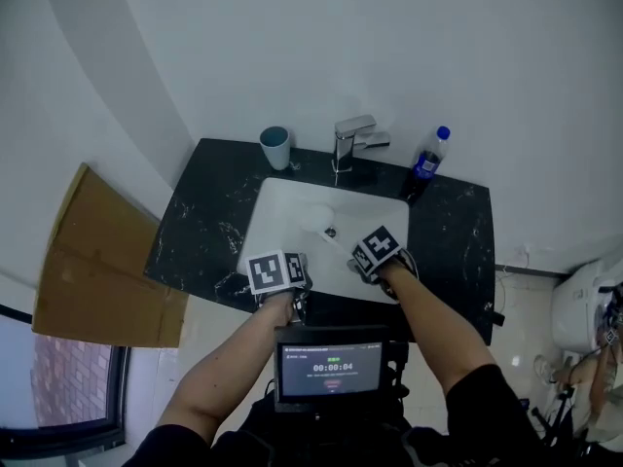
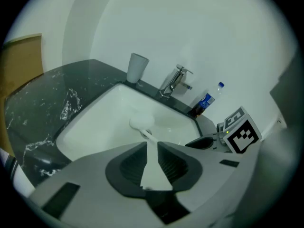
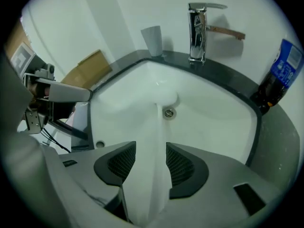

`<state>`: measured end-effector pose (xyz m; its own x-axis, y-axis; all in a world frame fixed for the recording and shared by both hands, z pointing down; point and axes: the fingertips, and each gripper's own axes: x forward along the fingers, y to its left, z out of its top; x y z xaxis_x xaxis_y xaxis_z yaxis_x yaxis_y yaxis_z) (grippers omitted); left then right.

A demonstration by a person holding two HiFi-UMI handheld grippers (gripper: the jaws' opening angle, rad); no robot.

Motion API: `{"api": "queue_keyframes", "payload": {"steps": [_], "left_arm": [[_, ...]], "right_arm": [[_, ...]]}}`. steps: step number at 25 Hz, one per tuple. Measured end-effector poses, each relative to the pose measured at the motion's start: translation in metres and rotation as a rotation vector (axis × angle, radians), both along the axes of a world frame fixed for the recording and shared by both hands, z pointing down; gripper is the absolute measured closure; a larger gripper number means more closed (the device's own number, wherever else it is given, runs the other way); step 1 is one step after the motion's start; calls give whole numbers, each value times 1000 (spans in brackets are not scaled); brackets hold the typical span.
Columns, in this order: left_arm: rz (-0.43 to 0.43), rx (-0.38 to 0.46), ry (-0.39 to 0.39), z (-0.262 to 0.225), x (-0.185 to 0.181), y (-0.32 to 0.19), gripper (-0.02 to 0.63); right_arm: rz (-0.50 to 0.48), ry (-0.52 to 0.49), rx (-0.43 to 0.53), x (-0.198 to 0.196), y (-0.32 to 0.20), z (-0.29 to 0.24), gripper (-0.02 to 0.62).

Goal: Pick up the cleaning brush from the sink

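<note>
Clamping the handle: right gripper (image 3: 151, 145) has both pads pressed on the white cleaning brush (image 3: 160, 127), and the handle fills the gap and runs back over the gripper body. Left gripper (image 2: 152, 144) has its jaws a narrow slit apart, with only white showing through.

Edges/room:
- Both grippers sit over the front rim of the sink (image 1: 277, 212), right one over the front-middle, left one at the front-left corner, apart from each other.
- Basin walls slope in on all sides. Widest open floor is left of the brush.
- Black countertop (image 1: 204, 222) frames the basin, with broad slabs left and right and a thin strip at the back.

Brush:
- Lies in the basin, head down on the floor just beside the drain (image 3: 168, 113), on its left in the right gripper view.
- Long axis is nearly in line with the right jaws. Head end points toward the back rim and faucet, handle end toward the person.
- In the head view the axis runs diagonally, from basin middle to front-right.

Around:
- Faucet (image 1: 352, 139) at back centre, spout overhanging the rim, behind the brush head and clear of it.
- Cup (image 1: 274, 147) at back-left on the counter, bottle (image 1: 426, 159) at back-right. Both are well apart from the brush.
- Cardboard (image 1: 97, 261) leans by the wall, left of the counter.
</note>
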<state>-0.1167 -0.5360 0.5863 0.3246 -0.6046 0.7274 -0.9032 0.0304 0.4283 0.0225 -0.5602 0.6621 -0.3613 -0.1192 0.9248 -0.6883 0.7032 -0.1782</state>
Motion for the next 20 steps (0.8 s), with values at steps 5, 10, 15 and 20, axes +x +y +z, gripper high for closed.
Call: {"api": "queue_keyframes", "payload": {"steps": [5,10,15,20], "left_arm": [[-46,-41,18,26,2,-11,526],[-46,-47,-6,34,-5,-14,526],[-30,-73,2,43,-3,-15,528],[-15,-73,27,45,2,-12,528]], "right_arm": [[-57,67,-53,-9,-8,31,403],[-68,192,-145,0,-11,62,404],[-19,215,-182,-1,-14,78,526],[-1,192,-205,-5,-16,77,531]]}}
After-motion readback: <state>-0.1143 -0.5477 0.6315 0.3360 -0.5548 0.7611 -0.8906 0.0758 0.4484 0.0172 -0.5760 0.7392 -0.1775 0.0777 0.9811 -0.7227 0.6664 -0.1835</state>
